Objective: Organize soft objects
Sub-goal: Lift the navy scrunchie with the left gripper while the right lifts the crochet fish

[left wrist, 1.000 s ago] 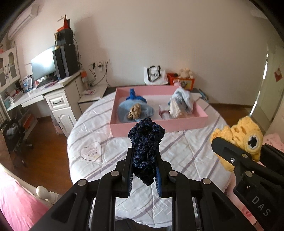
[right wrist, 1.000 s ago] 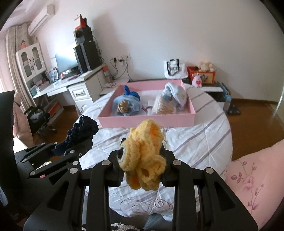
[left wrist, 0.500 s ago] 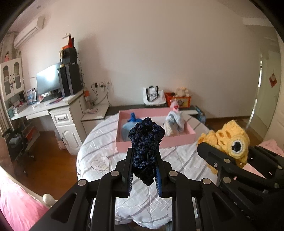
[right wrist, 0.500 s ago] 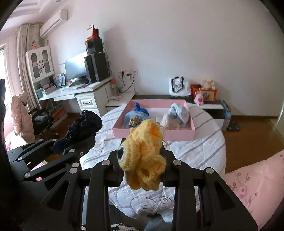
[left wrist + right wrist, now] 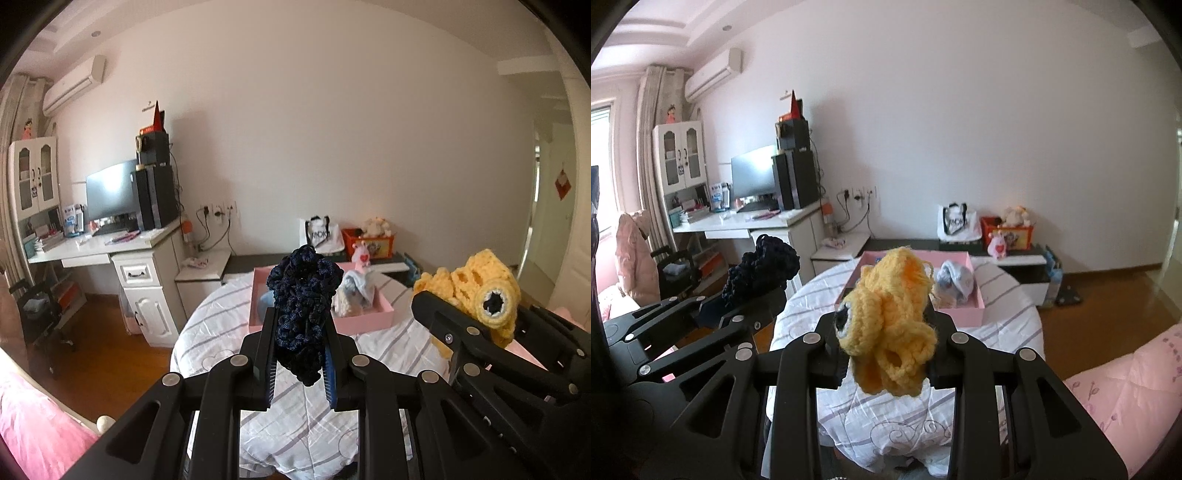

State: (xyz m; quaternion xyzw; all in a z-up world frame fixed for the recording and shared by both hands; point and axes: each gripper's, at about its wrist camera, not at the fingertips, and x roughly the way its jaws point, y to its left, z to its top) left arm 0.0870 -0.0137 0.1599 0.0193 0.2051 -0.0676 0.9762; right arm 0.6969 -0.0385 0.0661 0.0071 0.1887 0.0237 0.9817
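Observation:
My left gripper is shut on a dark navy crochet piece and holds it high over the near side of the round table. My right gripper is shut on a yellow crochet toy with a dark eye; it also shows in the left wrist view. A pink tray sits far off on the table and holds light blue and beige soft items. The navy piece shows at the left in the right wrist view.
The table carries a white cloth with purple stripes. A white desk with monitor and speakers stands at the left. A low shelf with a bag and toys runs along the far wall. Pink bedding lies at the right.
Both grippers have pulled back and up from the table with their crochet pieces still held. The tray and table now look smaller and farther away.

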